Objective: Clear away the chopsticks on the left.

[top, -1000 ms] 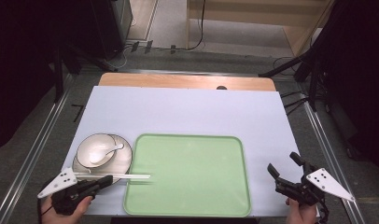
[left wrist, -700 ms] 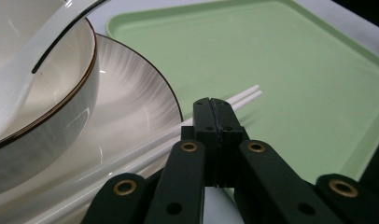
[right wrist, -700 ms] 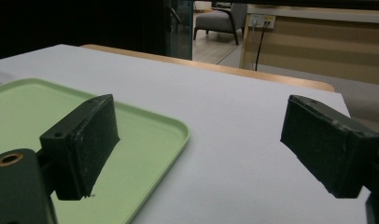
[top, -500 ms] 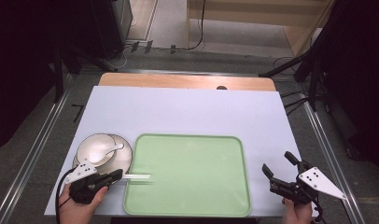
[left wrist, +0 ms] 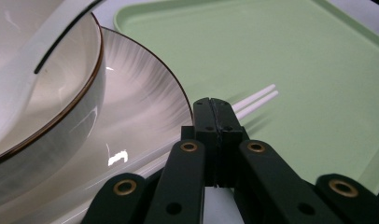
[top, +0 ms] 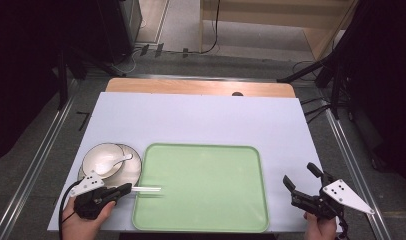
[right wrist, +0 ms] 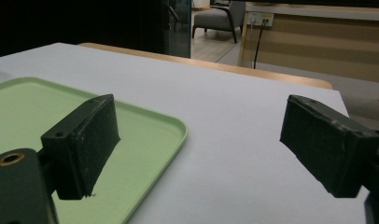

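Chopsticks [top: 146, 189], pinched at one end by my left claw [top: 125, 188], may swivel and knock the plate [top: 133, 165]; right claw [top: 302, 181] hangs spread.

Left gripper [top: 125, 188] lies low and level, jaws pressed together; right gripper [top: 301, 181] rests near the desk's edge, jaws spread wide.

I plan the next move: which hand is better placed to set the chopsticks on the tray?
Left. The left gripper is shut on the white chopsticks, whose tips overhang the green tray. The right gripper is open.
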